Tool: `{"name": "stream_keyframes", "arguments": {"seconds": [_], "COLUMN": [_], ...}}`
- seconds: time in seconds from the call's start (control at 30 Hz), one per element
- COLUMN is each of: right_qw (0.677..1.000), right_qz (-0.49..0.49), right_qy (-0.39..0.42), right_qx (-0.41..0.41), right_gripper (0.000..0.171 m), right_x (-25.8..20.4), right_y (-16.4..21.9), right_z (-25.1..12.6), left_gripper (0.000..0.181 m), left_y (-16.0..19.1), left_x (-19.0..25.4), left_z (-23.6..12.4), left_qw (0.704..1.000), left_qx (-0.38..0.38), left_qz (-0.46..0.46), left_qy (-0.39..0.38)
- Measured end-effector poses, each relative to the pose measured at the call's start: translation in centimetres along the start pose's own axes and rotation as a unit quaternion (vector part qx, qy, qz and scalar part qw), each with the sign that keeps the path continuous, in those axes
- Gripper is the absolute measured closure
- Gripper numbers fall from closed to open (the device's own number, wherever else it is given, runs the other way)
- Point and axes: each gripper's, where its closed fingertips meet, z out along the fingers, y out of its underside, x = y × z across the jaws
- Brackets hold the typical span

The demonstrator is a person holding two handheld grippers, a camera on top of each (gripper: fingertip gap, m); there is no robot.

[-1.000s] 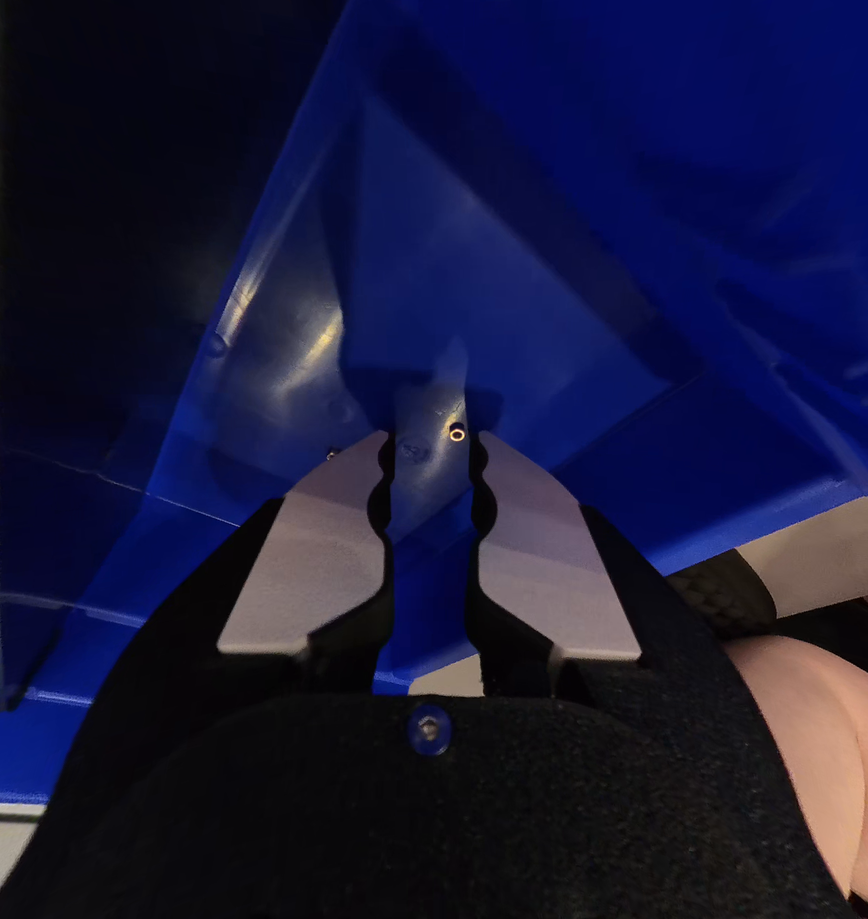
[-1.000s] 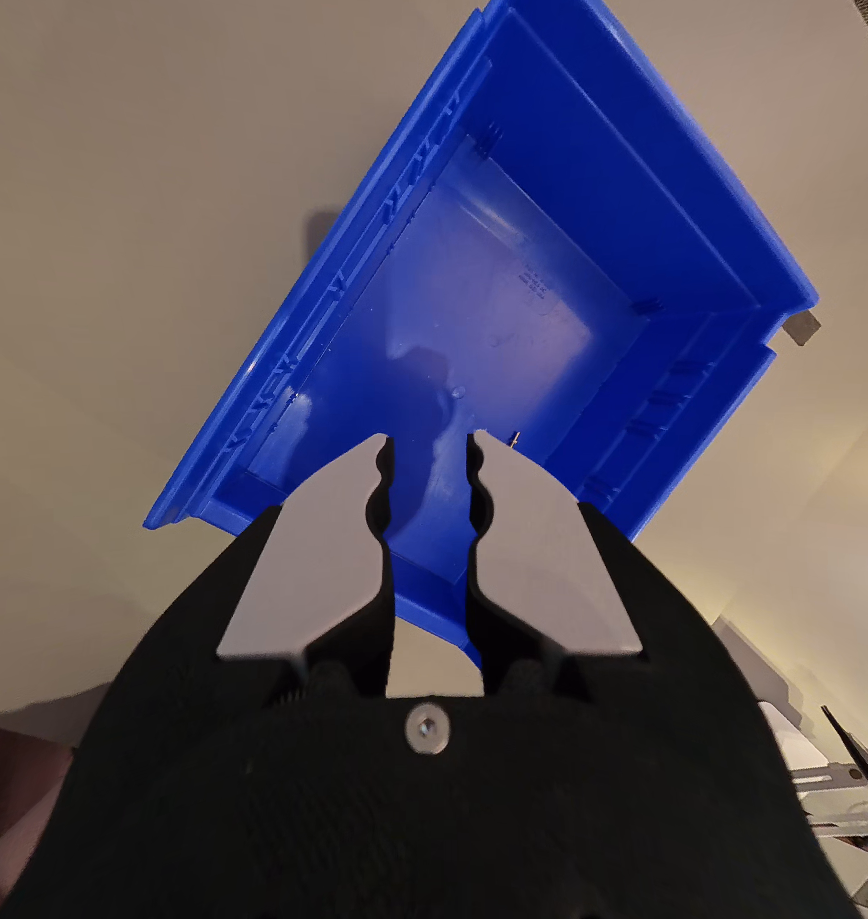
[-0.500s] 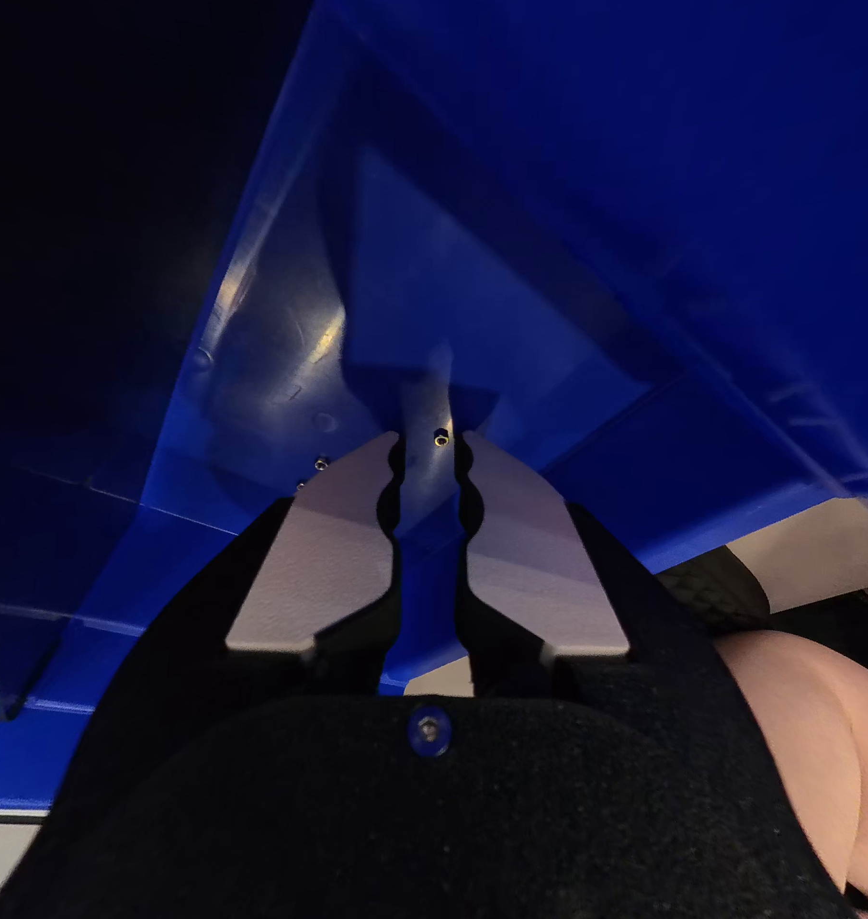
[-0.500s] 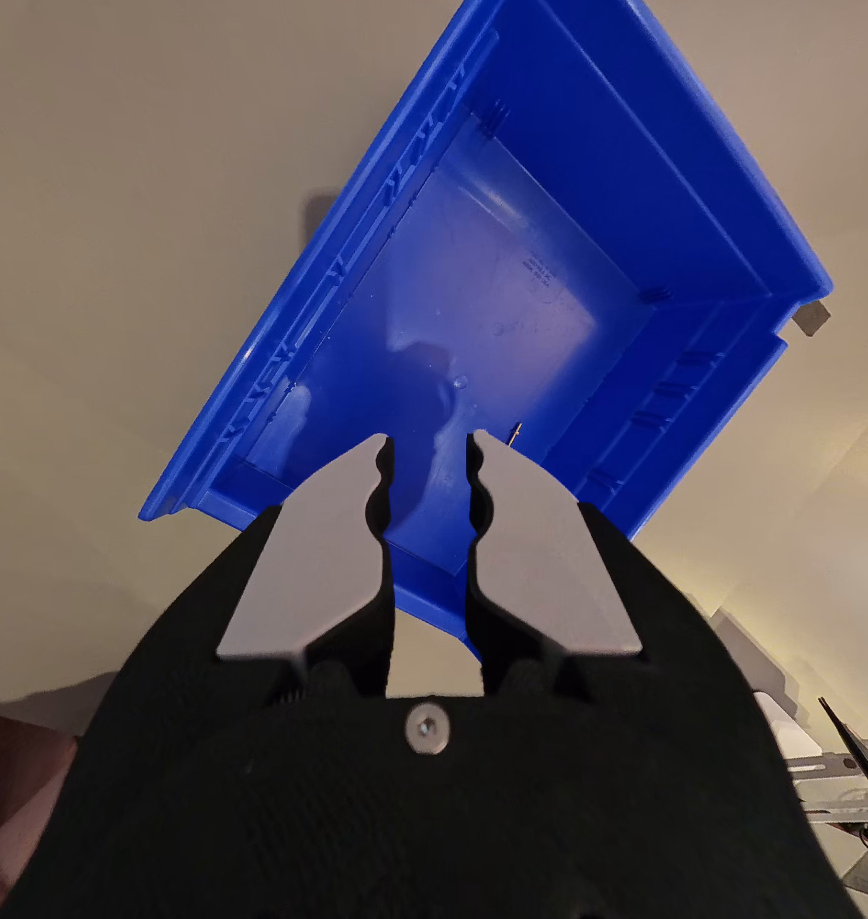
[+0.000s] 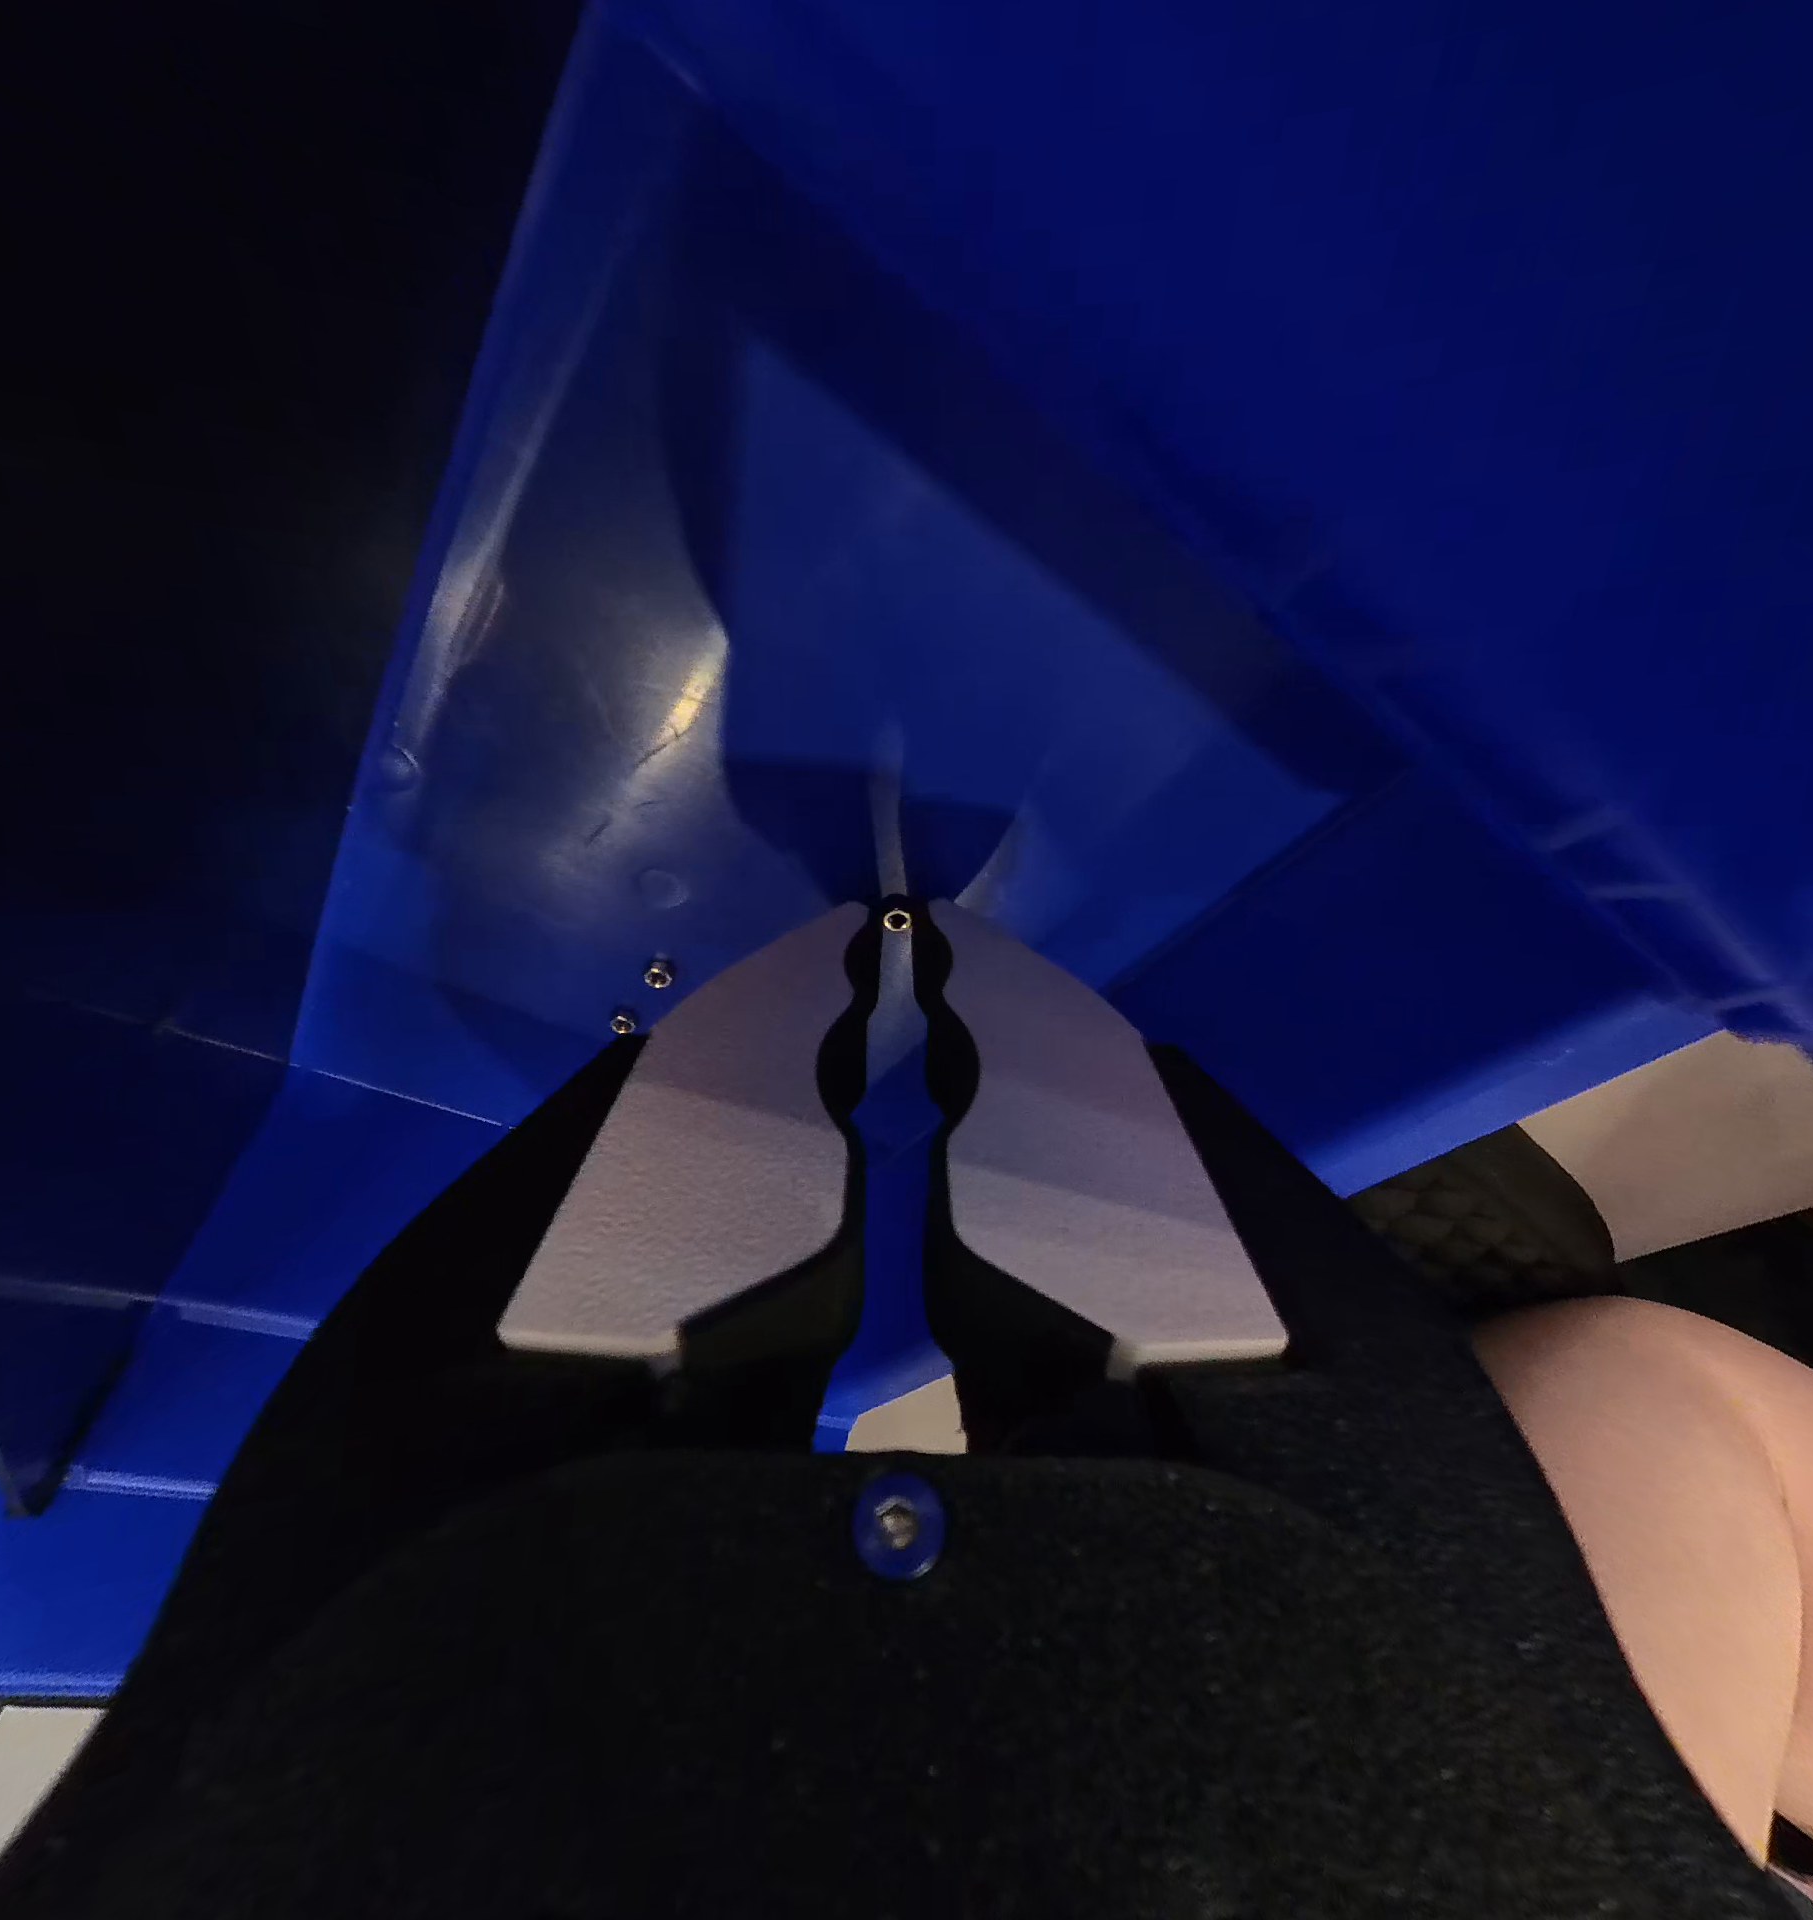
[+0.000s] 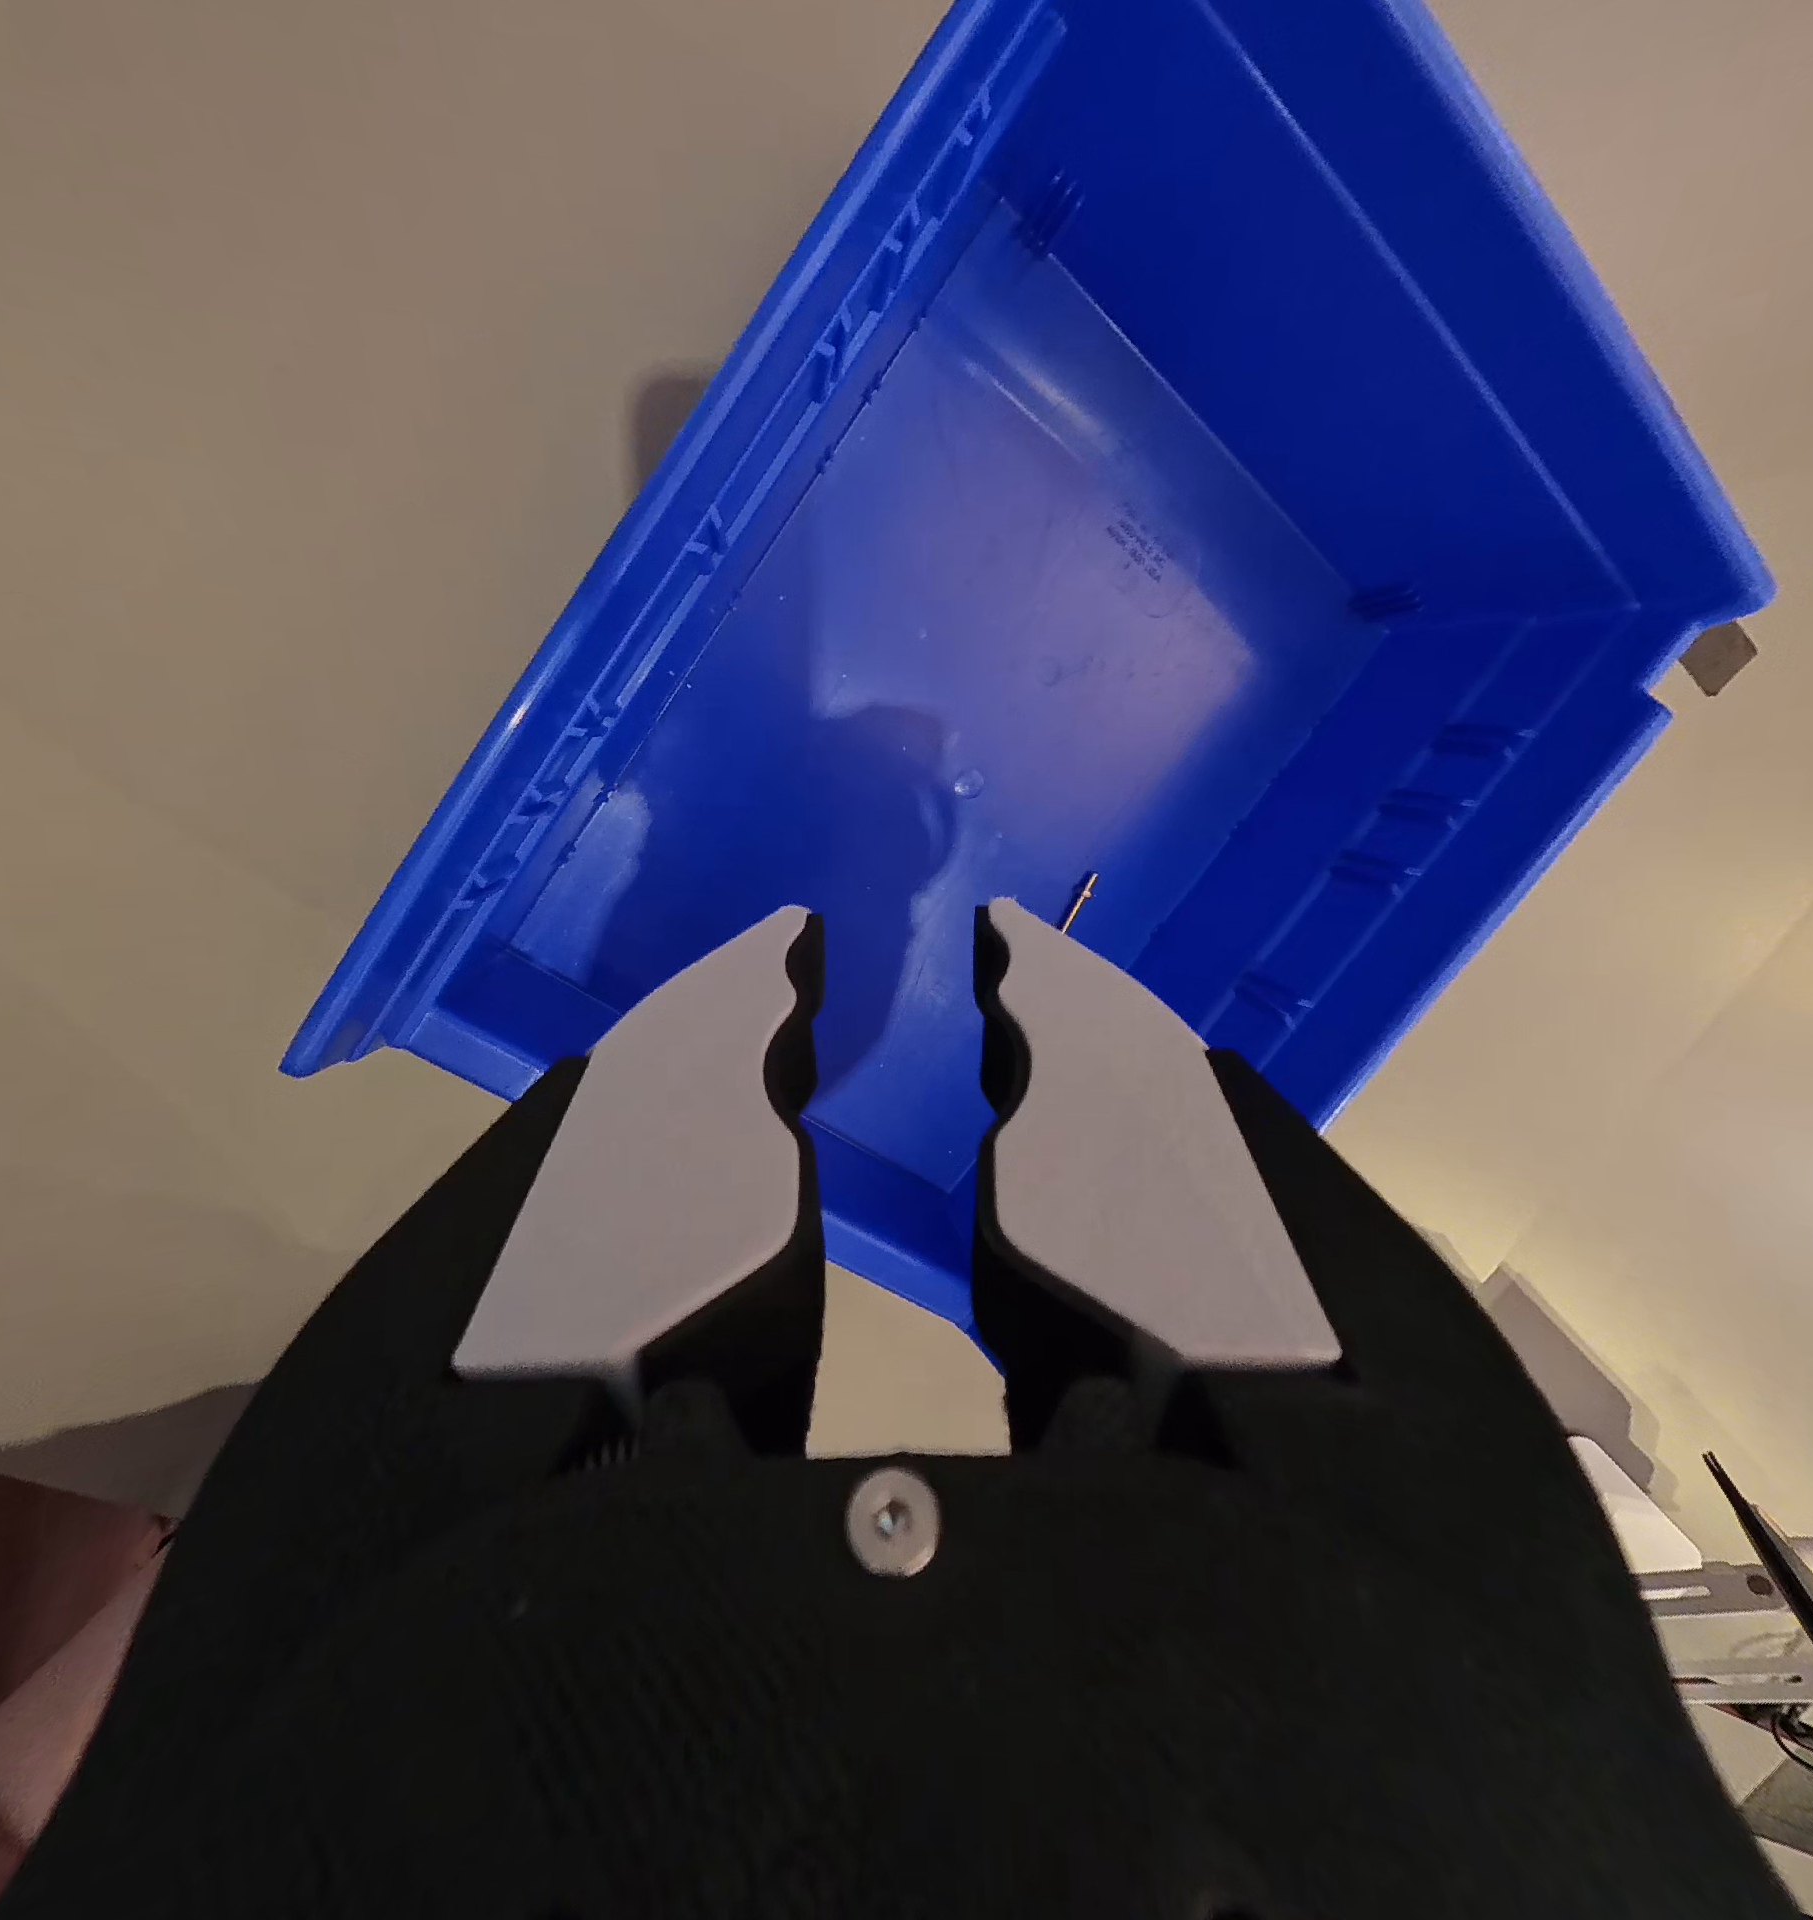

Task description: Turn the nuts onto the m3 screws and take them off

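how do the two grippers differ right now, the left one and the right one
The left gripper is low inside a blue bin, fingertips nearly closed around a small nut; whether they pinch it is unclear. The right gripper hangs above another blue bin, jaws apart and empty. Two more nuts lie beside the left one; a thin screw lies beside the right one. Both have grey fingers on black bodies.

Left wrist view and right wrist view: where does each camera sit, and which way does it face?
Left wrist view: on the left tongs, deep inside a blue bin, facing its floor; a nut sits at the fingertips; bare skin at lower right.
Right wrist view: on the right tongs, above another blue bin, looking down; a screw lies inside.
Shared: nothing identifiable in common.
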Motion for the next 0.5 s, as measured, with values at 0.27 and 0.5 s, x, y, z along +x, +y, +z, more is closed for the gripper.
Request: {"name": "stream_keyframes", "arguments": {"seconds": [0.27,0.5], "right_qw": [1.000,1.000], "right_qz": [-0.001,-0.002], "right_qy": [-0.002,-0.004], "right_qx": [-0.007,-0.013], "right_gripper": [0.143,0.143], "right_x": [-0.01,-0.08], "right_y": [0.22,0.38], "right_z": [0.19,0.36], "left_gripper": [0.176,0.175], "left_y": [0.00,0.03], "left_x": [-0.02,-0.25], "left_z": [-0.01,-0.24], "left_qw": [1.000,1.000], "left_qx": [0.001,0.006], "left_qz": [0.001,0.000], "left_qy": [0.001,-0.004]}}
